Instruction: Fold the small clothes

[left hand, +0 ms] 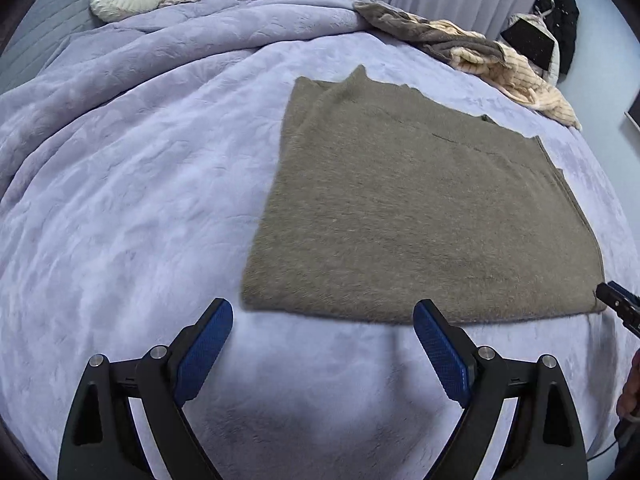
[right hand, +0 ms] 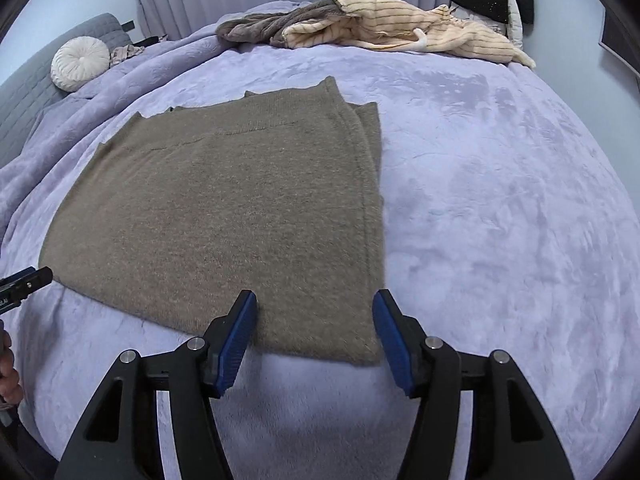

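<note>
The left gripper (left hand: 323, 312) pointed steeply downward with its jaws spread wide, and nothing lay between its blue pads (left hand: 204, 354). Its black finger arms splayed outward from the bottom edge of its own wrist view. The right gripper (right hand: 315, 304) also angled steeply down, jaws parted less widely, the blue pads (right hand: 236, 344) pressing on nothing. In the right wrist view, the tip of the left gripper (right hand: 28, 280) showed at the left edge, with part of the person's hand (right hand: 10, 368) below it. In the left wrist view, the right gripper (left hand: 618, 304) reached in from the right edge.
</note>
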{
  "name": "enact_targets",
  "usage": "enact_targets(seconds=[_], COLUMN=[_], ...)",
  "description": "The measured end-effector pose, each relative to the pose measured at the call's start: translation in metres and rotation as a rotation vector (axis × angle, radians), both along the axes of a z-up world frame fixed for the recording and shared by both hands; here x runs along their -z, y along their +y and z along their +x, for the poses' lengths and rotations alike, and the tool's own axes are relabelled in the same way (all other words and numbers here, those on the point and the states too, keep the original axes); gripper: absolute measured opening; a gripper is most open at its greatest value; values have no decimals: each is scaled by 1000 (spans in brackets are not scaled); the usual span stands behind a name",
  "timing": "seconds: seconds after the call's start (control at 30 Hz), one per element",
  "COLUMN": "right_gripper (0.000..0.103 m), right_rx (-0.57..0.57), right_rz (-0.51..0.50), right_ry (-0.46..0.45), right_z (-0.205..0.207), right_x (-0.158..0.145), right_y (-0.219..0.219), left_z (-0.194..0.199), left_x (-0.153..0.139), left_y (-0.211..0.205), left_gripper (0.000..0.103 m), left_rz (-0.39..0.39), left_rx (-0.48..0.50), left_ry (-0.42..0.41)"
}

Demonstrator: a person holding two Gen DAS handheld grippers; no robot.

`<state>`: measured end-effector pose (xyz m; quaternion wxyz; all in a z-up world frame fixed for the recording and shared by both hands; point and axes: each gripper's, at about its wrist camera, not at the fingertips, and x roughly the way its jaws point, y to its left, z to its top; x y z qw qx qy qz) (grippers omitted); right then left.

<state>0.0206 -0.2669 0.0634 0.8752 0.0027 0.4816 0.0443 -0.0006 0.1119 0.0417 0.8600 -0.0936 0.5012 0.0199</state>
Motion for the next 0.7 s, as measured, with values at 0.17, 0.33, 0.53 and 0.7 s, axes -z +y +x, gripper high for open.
enact_targets(seconds=[0.17, 0.33, 0.53, 0.7], right_gripper=[66, 66, 66, 66], right_rx=[4, -52, -138, -183], right_rz=[23, 43, 11, -7], right_ry=[-23, -13, 6, 14], right_z=[-8, -14, -10, 8], right_x=[-12, -14, -13, -20], right_y=[4, 28, 67, 94], left_z=[7, 33, 74, 66], left_x=[22, 35, 55, 56], left_y=[46, 53, 34, 45], left_gripper=[92, 92, 103, 103], left_rz=[-245, -449, -535, -627], left_rx=[-82, -34, 5, 43], left_ry=[52, 43, 84, 18])
